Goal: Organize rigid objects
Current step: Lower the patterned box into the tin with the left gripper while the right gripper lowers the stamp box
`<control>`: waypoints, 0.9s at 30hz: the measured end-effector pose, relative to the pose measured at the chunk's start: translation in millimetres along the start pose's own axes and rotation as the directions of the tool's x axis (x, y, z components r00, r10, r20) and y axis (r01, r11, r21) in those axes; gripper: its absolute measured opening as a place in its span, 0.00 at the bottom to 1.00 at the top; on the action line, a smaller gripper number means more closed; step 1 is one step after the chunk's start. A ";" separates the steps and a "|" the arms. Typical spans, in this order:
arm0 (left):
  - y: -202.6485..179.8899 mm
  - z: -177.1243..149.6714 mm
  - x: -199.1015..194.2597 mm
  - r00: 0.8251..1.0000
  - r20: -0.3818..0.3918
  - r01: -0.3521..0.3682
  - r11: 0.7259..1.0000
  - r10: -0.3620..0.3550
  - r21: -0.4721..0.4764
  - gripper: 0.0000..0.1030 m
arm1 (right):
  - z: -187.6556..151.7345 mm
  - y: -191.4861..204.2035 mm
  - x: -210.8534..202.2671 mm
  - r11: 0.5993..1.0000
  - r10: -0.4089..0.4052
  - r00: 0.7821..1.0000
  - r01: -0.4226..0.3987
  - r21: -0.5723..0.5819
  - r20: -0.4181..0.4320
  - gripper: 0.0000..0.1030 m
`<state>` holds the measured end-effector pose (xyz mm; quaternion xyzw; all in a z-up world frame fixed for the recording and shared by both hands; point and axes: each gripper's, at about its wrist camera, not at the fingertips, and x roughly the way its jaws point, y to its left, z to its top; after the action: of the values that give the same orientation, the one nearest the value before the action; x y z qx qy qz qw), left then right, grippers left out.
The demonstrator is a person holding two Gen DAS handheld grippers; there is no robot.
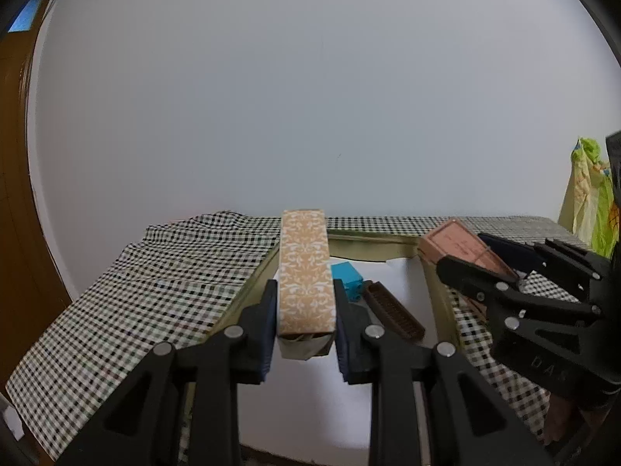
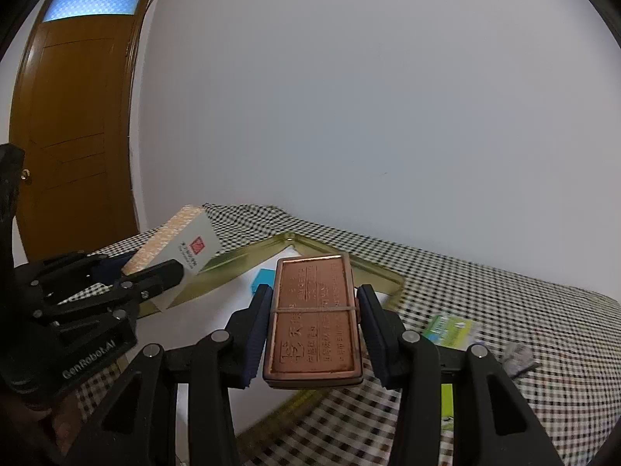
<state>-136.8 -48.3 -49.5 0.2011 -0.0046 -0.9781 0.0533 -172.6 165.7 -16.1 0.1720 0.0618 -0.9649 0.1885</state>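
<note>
My left gripper is shut on a long orange box with a white floral pattern, held above the gold-rimmed tray. That box also shows in the right wrist view. My right gripper is shut on a flat copper-coloured tin, held over the tray's right side; the tin also shows in the left wrist view. A small blue box and a brown comb lie inside the tray on its white floor.
The tray sits on a black-and-white checked cloth. A green packet and a small grey object lie on the cloth to the right. A wooden door stands at the left, a yellow-green bag at the right.
</note>
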 end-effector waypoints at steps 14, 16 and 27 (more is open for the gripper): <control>-0.3 5.5 41.3 0.988 -0.151 -0.001 1.000 0.005 0.031 0.24 | 27.6 -8.6 48.4 0.998 0.064 0.989 -0.063 0.018 -0.135 0.46; -0.5 5.5 43.2 0.987 -0.160 0.003 1.000 0.002 0.029 0.24 | 31.0 -5.3 52.6 0.998 0.061 0.986 -0.061 0.007 -0.157 0.46; 4.0 10.7 39.4 0.976 -0.218 -0.013 0.999 0.020 0.037 0.24 | 29.3 5.2 81.3 0.996 0.076 0.968 -0.084 -0.022 -0.238 0.46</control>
<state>-176.5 -56.6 -55.0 0.3081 -0.0177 -0.9494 0.0580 -250.3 127.7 -17.9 0.2853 0.0922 -0.9280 0.2212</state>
